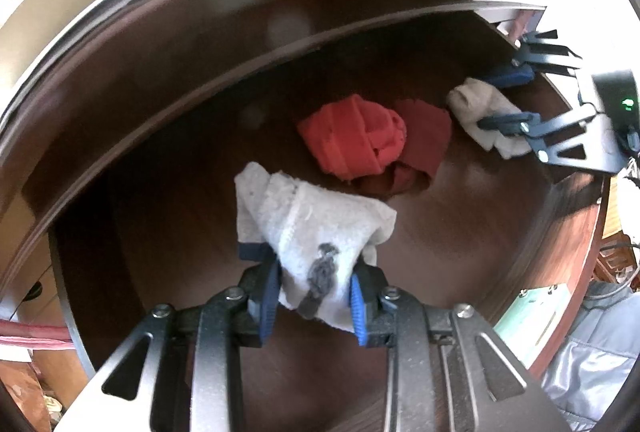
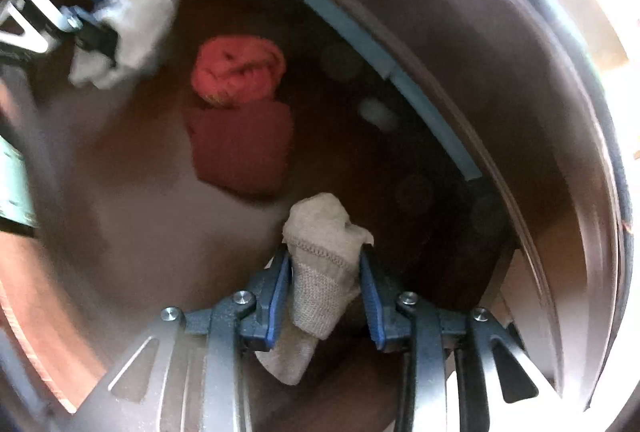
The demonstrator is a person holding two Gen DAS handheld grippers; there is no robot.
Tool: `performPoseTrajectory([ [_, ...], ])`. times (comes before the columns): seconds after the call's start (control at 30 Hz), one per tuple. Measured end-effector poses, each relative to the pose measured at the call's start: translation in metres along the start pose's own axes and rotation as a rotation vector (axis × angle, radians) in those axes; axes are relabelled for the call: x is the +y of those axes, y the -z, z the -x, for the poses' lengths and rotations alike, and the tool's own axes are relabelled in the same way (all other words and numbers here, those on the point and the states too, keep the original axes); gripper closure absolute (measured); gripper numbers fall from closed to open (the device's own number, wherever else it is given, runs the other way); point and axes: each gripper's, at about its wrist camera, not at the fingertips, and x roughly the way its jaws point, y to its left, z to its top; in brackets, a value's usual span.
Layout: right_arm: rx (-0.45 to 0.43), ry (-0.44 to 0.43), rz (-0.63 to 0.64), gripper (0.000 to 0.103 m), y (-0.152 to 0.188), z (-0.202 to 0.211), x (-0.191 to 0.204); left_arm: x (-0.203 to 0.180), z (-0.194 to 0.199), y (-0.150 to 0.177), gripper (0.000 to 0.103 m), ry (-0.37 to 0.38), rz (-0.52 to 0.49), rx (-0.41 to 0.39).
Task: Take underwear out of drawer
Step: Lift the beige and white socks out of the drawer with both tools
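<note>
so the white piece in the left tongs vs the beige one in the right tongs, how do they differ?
Colour: the white piece is pale grey-white; the beige piece is tan.
Marking: the white piece carries a dark grey mark; the beige piece is plain ribbed knit.
Shape: the white piece spreads wide past the left tongs; the beige piece is a narrow bunch hanging through the right tongs.
Shared: both clamped over the drawer.

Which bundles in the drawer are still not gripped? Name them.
The coral-pink rolled bundle and the dark red folded piece beside it, lying on the drawer floor. The two pale bundles are each clamped in a tool.
</note>
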Motion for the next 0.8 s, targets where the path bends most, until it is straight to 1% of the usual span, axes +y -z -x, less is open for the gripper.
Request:
performPoseTrajectory([
  [0.07,-0.027,-0.022,-0.014,0.067,0.002,0.009,-0.006,0.001,0.002,0.001,0.075,0.004,0.005,-0.007],
  [0.17,-0.067,-0.083,-0.050,0.067,0.003,0.019,-0.004,0.003,0.004,0.005,0.075,0.002,0.014,-0.020],
  [0.27,-0.095,-0.102,-0.079,0.067,0.004,0.024,-0.006,0.005,0.008,0.007,0.075,-0.010,0.022,-0.032],
  [0.33,-0.128,-0.121,-0.111,0.067,0.007,0.033,-0.015,0.005,0.012,0.010,0.075,-0.020,0.024,-0.049],
  [0.43,-0.168,-0.127,-0.137,0.067,0.015,0.039,-0.023,0.004,0.018,0.013,0.075,-0.041,0.028,-0.072],
  [0.47,-0.183,-0.129,-0.149,0.067,0.023,0.039,-0.030,0.003,0.020,0.015,0.075,-0.047,0.029,-0.080],
  [0.5,-0.202,-0.131,-0.166,0.067,0.039,0.048,-0.033,0.003,0.022,0.017,0.075,-0.051,0.031,-0.087],
  [0.57,-0.240,-0.141,-0.181,0.067,0.051,0.059,-0.034,0.003,0.025,0.019,0.075,-0.067,0.034,-0.100],
  [0.7,-0.287,-0.134,-0.199,0.067,0.063,0.074,-0.037,0.001,0.033,0.024,0.075,-0.093,0.030,-0.128],
  [0.73,-0.295,-0.132,-0.199,0.067,0.065,0.069,-0.044,0.000,0.037,0.023,0.075,-0.096,0.031,-0.137],
  [0.77,-0.302,-0.129,-0.200,0.067,0.086,0.077,-0.048,0.000,0.040,0.024,0.075,-0.096,0.033,-0.147],
  [0.8,-0.308,-0.126,-0.200,0.067,0.093,0.074,-0.044,0.001,0.042,0.025,0.075,-0.102,0.039,-0.158],
])
